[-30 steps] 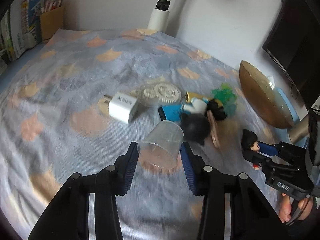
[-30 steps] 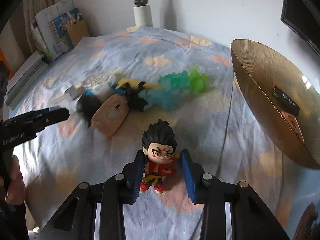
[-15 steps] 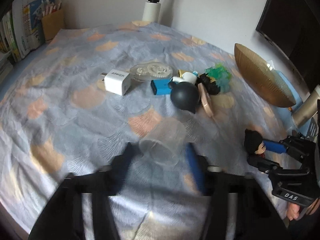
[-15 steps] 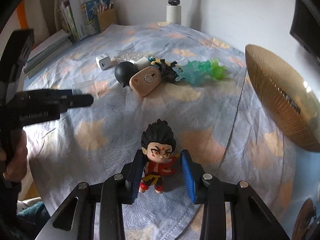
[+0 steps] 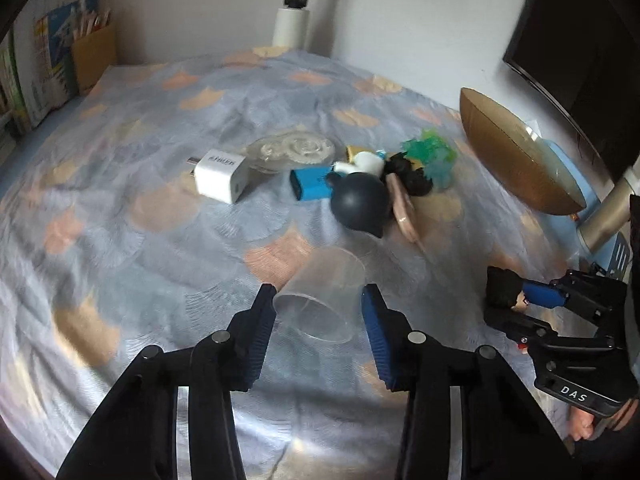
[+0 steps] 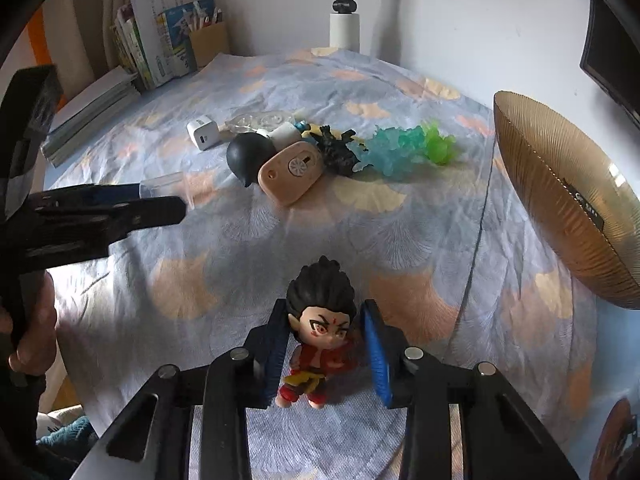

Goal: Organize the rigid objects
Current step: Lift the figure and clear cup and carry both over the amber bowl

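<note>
Left claw (image 5: 318,308): closed on a clear plastic cup (image 5: 320,292), which is held on its side above the patterned cloth (image 5: 120,240).
Right claw (image 6: 326,348): clamped around a red-robed figurine (image 6: 320,332).
Pile: charger (image 5: 220,174), dark ball (image 5: 358,204) and green toy (image 6: 404,148) are clustered mid-cloth.
Gold bowl (image 6: 560,200): tilted at right.

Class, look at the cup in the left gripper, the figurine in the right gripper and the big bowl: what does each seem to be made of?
Cup: clear thin plastic, probably; the cloth shows through its wall.
Figurine: painted moulded plastic or vinyl, matte, with crisp printed face details.
Bowl: amber-gold with fine ribs and a bright glint, so tinted glass or glossy plastic; the pictures leave that open.
</note>
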